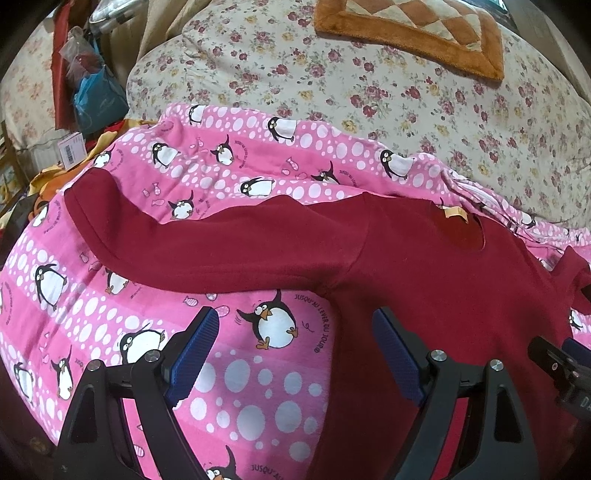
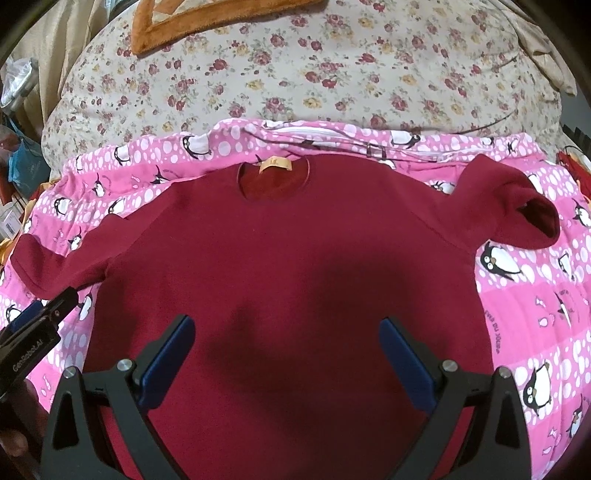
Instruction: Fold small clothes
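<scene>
A small dark red long-sleeved sweater (image 2: 288, 266) lies spread flat on a pink penguin-print blanket (image 2: 535, 317), neck opening with a tan label (image 2: 274, 164) at the far side. Its left sleeve (image 1: 207, 251) stretches out flat to the left; its right sleeve (image 2: 517, 206) is bunched with the cuff curled up. My left gripper (image 1: 295, 325) is open and empty, hovering over the sweater's left side edge below the armpit. My right gripper (image 2: 286, 332) is open and empty above the lower middle of the sweater. The left gripper also shows in the right wrist view (image 2: 40, 314).
The blanket lies on a bed with a floral cover (image 2: 295, 74). A brown checked mat (image 1: 410, 33) sits at the far side. Bags and clutter (image 1: 88, 85) stand off the bed's left edge. The right gripper's body shows at the left wrist view's right edge (image 1: 561, 365).
</scene>
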`<state>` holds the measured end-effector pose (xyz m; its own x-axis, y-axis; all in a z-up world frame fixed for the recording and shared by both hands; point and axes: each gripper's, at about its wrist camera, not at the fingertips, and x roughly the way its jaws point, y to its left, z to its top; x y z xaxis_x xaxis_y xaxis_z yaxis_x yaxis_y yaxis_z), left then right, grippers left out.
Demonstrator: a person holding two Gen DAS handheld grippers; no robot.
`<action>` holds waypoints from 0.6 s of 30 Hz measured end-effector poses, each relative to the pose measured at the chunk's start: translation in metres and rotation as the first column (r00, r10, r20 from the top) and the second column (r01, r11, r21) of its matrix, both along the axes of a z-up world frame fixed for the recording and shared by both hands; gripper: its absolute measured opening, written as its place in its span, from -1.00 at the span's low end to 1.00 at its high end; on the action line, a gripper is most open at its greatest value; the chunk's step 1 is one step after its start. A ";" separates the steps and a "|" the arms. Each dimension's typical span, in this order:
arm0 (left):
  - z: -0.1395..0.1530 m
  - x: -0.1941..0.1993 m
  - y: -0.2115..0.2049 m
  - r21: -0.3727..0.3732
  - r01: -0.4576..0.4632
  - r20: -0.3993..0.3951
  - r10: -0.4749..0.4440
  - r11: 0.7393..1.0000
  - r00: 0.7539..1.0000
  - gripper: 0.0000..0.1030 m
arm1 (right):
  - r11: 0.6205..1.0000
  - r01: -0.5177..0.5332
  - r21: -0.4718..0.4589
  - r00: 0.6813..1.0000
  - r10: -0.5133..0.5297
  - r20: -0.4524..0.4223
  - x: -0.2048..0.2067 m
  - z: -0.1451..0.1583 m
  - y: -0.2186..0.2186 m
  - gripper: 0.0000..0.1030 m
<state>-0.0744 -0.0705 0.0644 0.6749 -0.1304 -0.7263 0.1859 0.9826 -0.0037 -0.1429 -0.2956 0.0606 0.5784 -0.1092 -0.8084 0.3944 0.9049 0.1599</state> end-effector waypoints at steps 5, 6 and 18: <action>-0.002 0.001 0.000 0.000 0.001 -0.005 -0.001 1.000 1.000 0.33 | 1.000 -0.004 -0.003 1.000 0.004 -0.009 0.001 -0.003 -0.001 0.97; -0.002 0.001 -0.001 0.001 0.002 -0.007 -0.002 1.000 1.000 0.33 | 1.000 -0.005 -0.002 1.000 0.005 -0.011 0.001 -0.003 -0.001 0.97; -0.002 0.003 0.003 0.001 -0.014 -0.011 0.014 1.000 1.000 0.33 | 1.000 -0.010 0.003 1.000 0.010 -0.026 0.002 -0.008 -0.002 0.97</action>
<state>-0.0713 -0.0676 0.0624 0.6685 -0.1202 -0.7340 0.1720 0.9851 -0.0048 -0.1408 -0.2977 0.0527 0.5583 -0.1016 -0.8234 0.3894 0.9084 0.1520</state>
